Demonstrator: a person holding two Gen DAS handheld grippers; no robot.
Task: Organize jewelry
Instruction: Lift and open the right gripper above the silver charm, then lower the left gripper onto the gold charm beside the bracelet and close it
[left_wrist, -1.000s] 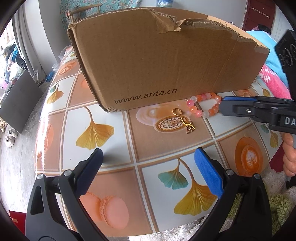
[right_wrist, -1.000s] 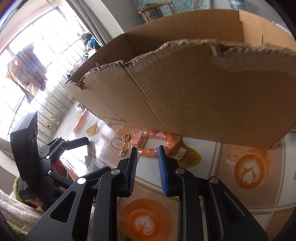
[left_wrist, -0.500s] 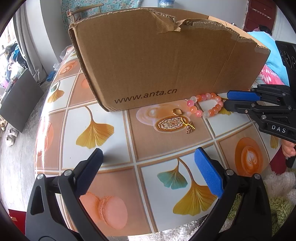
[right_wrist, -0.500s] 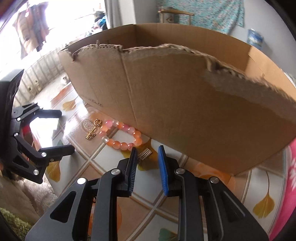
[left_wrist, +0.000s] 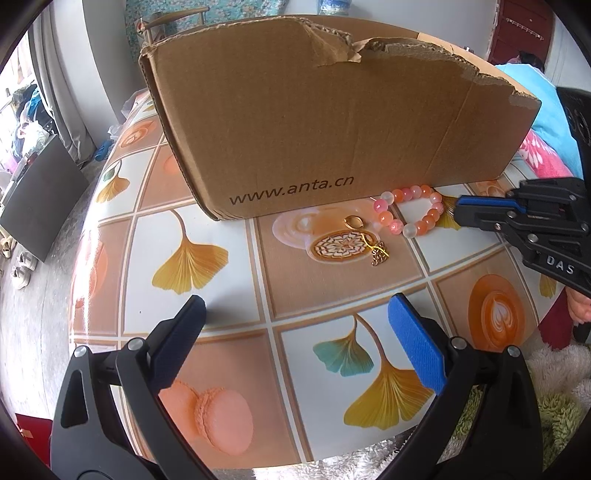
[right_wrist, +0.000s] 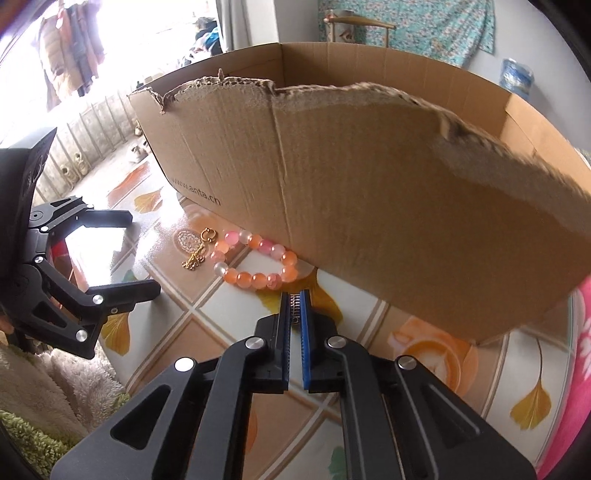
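A table (left_wrist: 229, 266) covered in a glossy cloth printed with ginkgo leaves, latte cups and macarons fills both wrist views, in a lived-in room: grey floor and shoes at 9 o'clock in the left wrist view, a chair (right_wrist: 360, 26) and turquoise floral fabric (right_wrist: 424, 29) at 12 in the right wrist view, clothes hanging in bright window light at 10. A shaggy rug (left_wrist: 554, 376) lies below the table edge at 4 o'clock in the left wrist view.

A torn-edged cardboard box (left_wrist: 332, 122), printed "www.anta.cn", stands open-topped on the table and blocks everything behind it. Just in front of its near wall lie a pink-and-orange bead bracelet (right_wrist: 256, 264), touching or nearly touching the box, and at its 9 o'clock a small gold earring (right_wrist: 199, 251) with a dangling charm.

The right gripper (right_wrist: 294, 306), at 6 o'clock of the bracelet, has just been closing; its blue pads (right_wrist: 303, 325) are clenched on a small silver comb-like clip (right_wrist: 294, 303) at the fingertips, just beside the beads and over a yellow leaf print. Whether the clip is lifted off the cloth cannot be told.

The left gripper (left_wrist: 295, 332) hovers above the table's near edge, released, its jaws spread wide with nothing between them, well apart from the jewelry.
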